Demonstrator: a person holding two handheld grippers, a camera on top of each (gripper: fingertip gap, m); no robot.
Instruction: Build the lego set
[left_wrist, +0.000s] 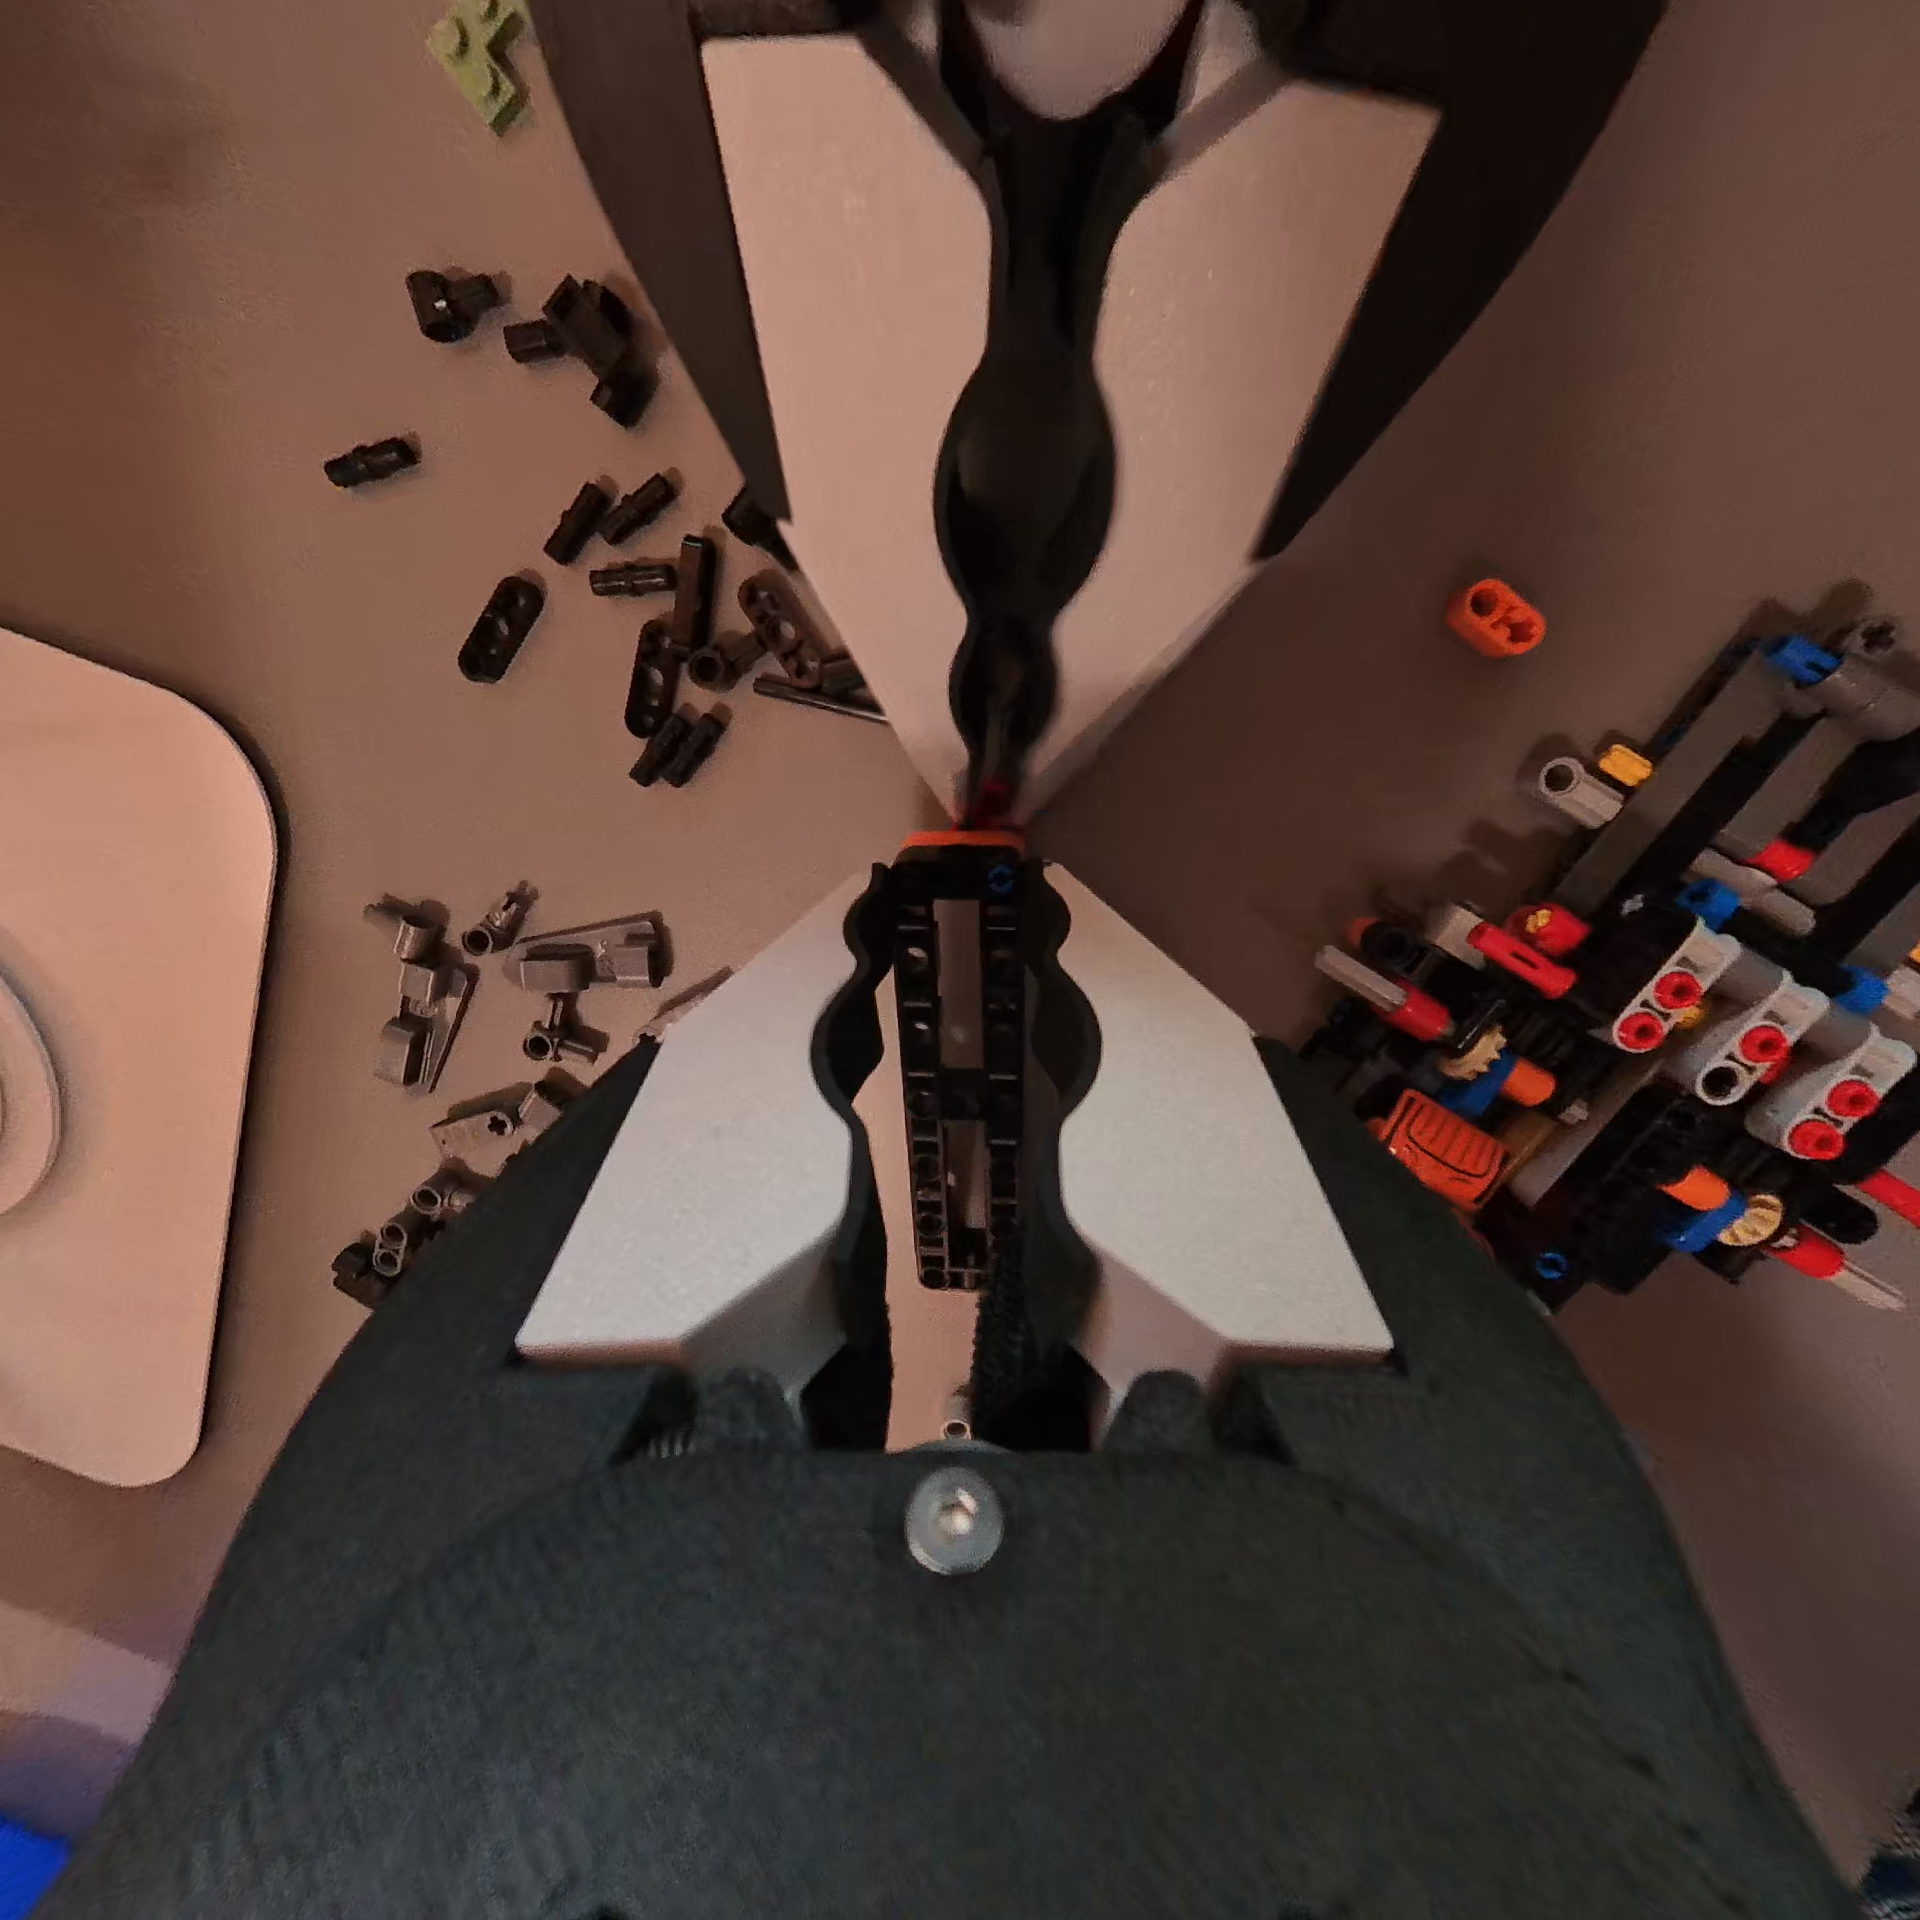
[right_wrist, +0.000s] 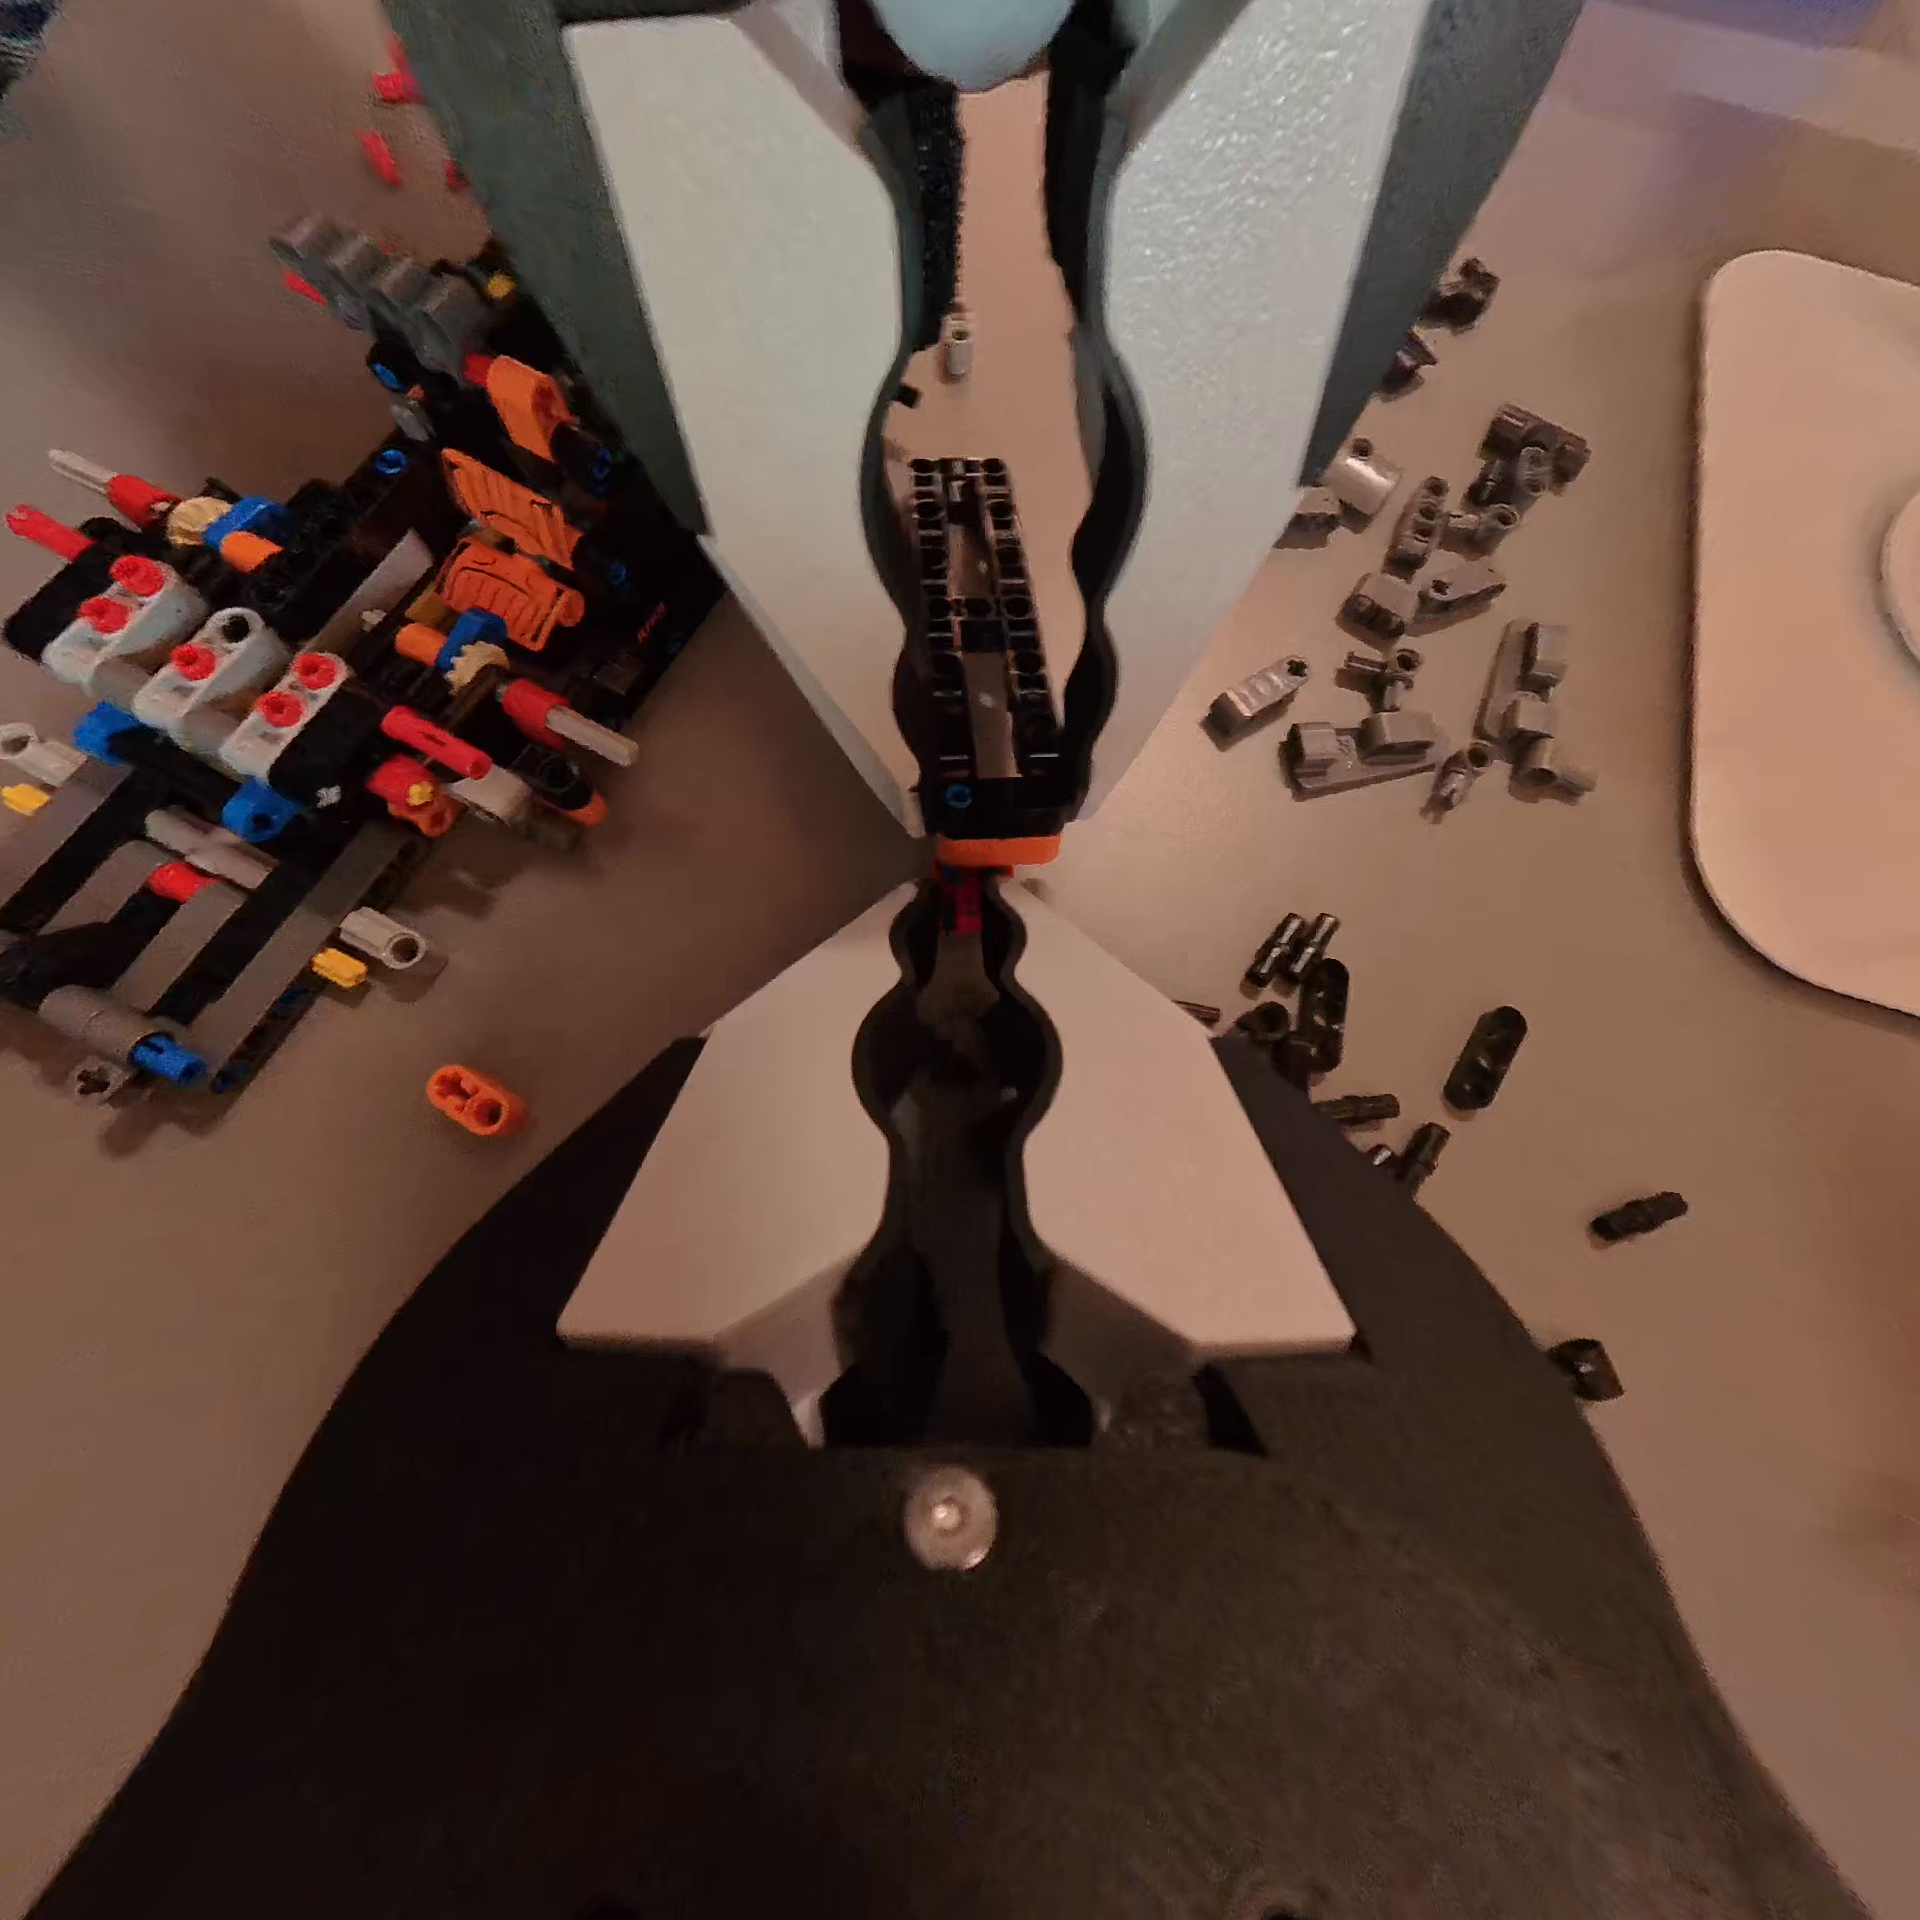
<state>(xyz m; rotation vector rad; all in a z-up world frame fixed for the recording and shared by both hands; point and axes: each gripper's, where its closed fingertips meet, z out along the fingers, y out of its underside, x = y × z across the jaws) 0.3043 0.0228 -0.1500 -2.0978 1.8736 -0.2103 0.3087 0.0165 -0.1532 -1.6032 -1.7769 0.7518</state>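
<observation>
While the left gripper (left_wrist: 961, 883) pinches a black lego frame (left_wrist: 958, 1081), the right gripper (right_wrist: 961, 899) clamps a red pin (right_wrist: 964, 902) at its orange end. Loose black pieces (left_wrist: 665, 634) lie left of the left gripper

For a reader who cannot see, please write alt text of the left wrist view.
The left gripper clamps a long black holed beam with an orange end piece, meeting the right gripper tip to tip. Loose black pins lie left, a colourful half-built model right.
</observation>
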